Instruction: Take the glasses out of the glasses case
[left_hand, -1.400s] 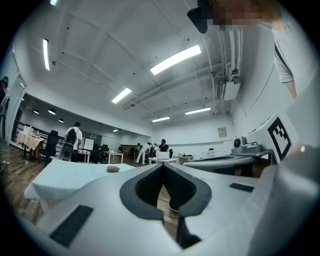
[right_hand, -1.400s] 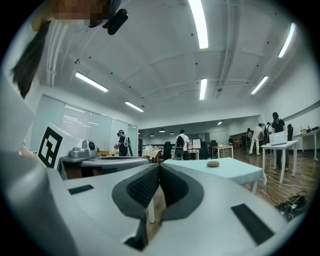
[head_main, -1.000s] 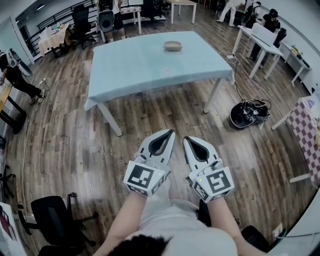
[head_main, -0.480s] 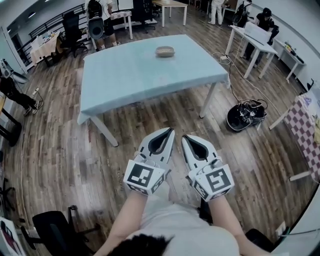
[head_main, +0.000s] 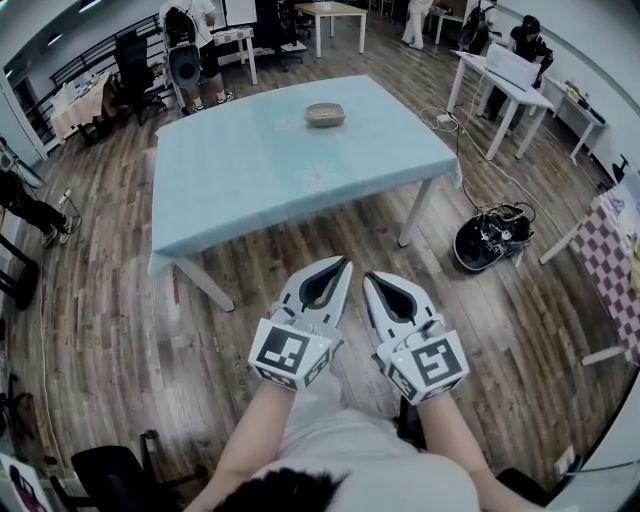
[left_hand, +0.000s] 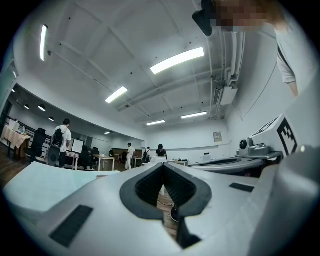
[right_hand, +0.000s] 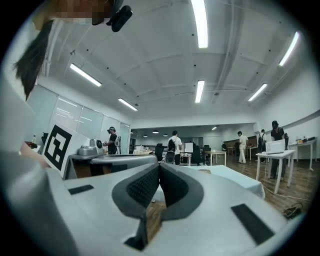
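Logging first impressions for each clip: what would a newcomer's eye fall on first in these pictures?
First come the two white tools low in the head view, the left tool and the right tool. They are held side by side over the wooden floor, jaws together and empty. Beyond them stands a table draped in pale blue cloth, with the small glasses case alone near its far edge.

We wear a pale shirt (head_main: 350, 455); our left gripper (head_main: 338, 263) and right gripper (head_main: 373, 277) are white, black-padded, with black-and-white marker cubes (head_main: 290, 352) behind the jaws.
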